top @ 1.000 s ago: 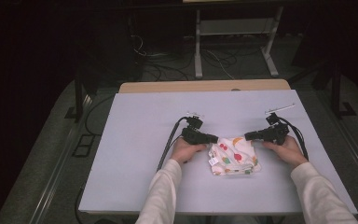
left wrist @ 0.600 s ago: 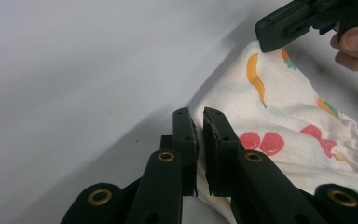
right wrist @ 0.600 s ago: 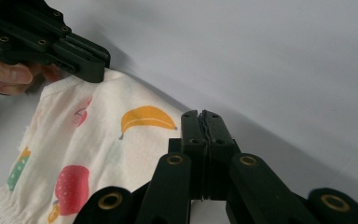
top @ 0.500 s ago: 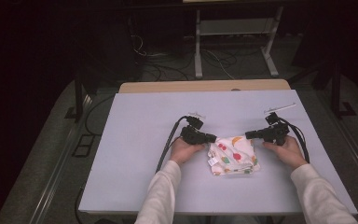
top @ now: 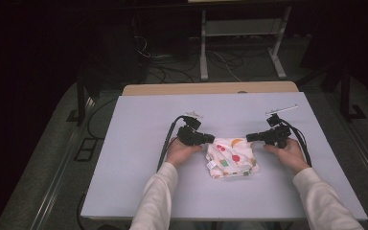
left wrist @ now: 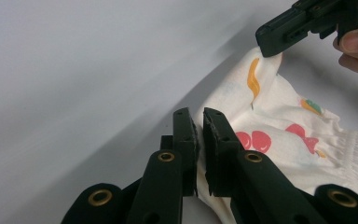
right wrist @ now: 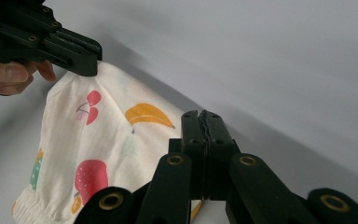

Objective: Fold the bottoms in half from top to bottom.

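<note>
Mid-table, both claws (top: 210, 139) (top: 250, 137) pinch cloth (top: 231, 158) far corners.

One fruit-print cloth (top: 232, 157) lies on one desk (top: 134, 124). Two grippers are at it, the left gripper (top: 210, 139) and the right gripper (top: 249, 137). Two hands hold them.

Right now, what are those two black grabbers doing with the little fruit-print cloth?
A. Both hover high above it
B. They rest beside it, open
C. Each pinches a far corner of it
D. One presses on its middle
C: the left gripper and the right gripper are each shut on a far corner of the fruit-print cloth.
</note>
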The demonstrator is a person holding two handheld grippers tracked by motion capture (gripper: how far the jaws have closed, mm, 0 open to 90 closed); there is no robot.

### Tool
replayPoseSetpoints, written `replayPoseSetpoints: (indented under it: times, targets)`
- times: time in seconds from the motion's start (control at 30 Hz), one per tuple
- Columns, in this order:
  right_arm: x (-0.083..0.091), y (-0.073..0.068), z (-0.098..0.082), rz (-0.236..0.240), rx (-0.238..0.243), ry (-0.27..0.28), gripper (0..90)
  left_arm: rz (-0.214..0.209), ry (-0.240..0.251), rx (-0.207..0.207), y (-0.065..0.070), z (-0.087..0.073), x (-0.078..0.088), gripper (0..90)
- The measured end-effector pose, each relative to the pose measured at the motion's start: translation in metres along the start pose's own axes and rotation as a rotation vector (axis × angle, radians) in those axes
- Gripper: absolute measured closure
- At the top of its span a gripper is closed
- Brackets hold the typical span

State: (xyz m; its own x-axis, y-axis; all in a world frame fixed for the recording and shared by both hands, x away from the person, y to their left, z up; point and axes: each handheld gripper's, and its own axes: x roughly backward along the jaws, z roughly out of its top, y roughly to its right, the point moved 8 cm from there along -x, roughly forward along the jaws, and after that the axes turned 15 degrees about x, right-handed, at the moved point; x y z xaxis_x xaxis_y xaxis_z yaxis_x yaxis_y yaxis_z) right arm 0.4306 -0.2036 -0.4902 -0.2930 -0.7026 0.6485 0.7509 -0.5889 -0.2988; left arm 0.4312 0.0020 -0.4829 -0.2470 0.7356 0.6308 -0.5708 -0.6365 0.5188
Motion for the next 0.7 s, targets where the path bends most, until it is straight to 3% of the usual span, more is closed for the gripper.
replayPoseSetpoints:
  times: [0.23,0.7]
  targets:
    - [-0.011,-0.009,0.013,-0.002,0.002,-0.007,87.9,0.037,0.0,-0.009,-0.01,0.003,0.015,82.7]
    - [-0.034,-0.019,0.041,-0.014,-0.001,0.003,87.9,0.086,0.056,0.016,-0.036,0.013,0.038,82.6]
